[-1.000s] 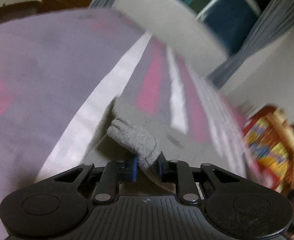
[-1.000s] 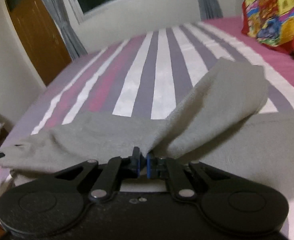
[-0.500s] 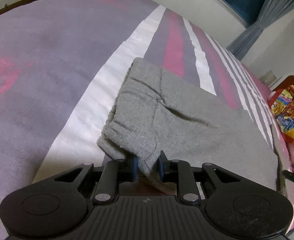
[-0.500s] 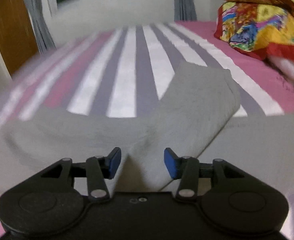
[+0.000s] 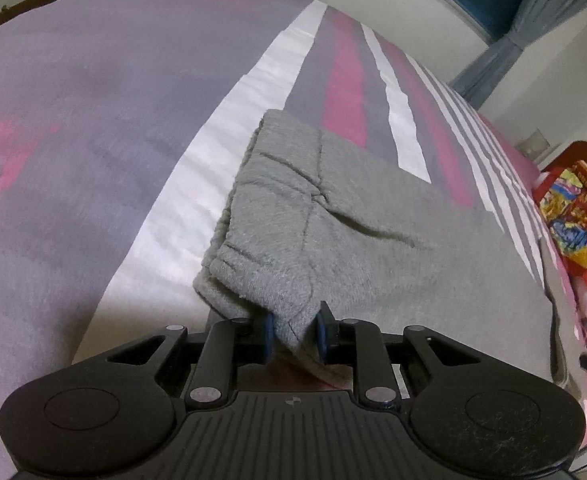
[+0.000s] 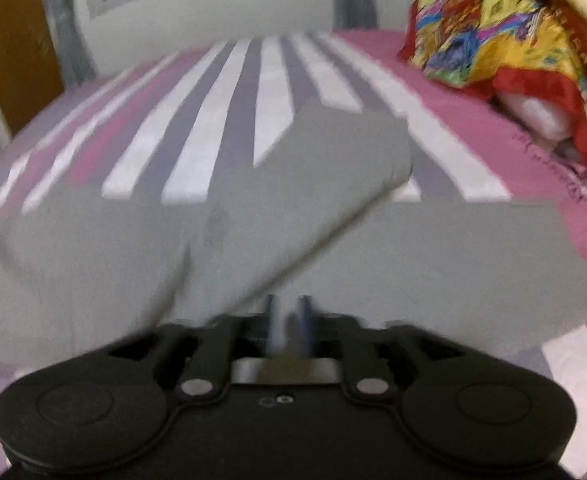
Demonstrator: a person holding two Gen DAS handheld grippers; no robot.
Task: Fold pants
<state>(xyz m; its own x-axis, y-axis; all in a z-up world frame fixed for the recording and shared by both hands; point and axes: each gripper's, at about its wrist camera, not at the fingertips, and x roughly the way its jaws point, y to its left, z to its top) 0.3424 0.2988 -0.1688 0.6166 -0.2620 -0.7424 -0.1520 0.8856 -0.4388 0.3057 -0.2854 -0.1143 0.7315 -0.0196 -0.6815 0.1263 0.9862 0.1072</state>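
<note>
Grey sweatpants (image 5: 333, 216) lie on the striped bed. In the left wrist view the waistband end is nearest, and my left gripper (image 5: 293, 332) is shut on the near waistband corner. In the right wrist view the pants (image 6: 301, 216) spread across the bed, with one leg angled toward the far right and the other running out to the right. My right gripper (image 6: 289, 320) is blurred; its blue pads stand close together with a narrow gap, just above the cloth, and no cloth shows between them.
The bed cover (image 5: 73, 160) has pink, grey and white stripes (image 6: 221, 120). A colourful red-yellow quilt pile (image 6: 513, 40) sits at the right side (image 5: 573, 216). A window, curtains and a wooden door (image 6: 9, 40) stand beyond the bed.
My right gripper let go of the pants, opened wide, and has now nearly closed again while moving. My left gripper kept its hold on the waistband as the pants settled flat.
</note>
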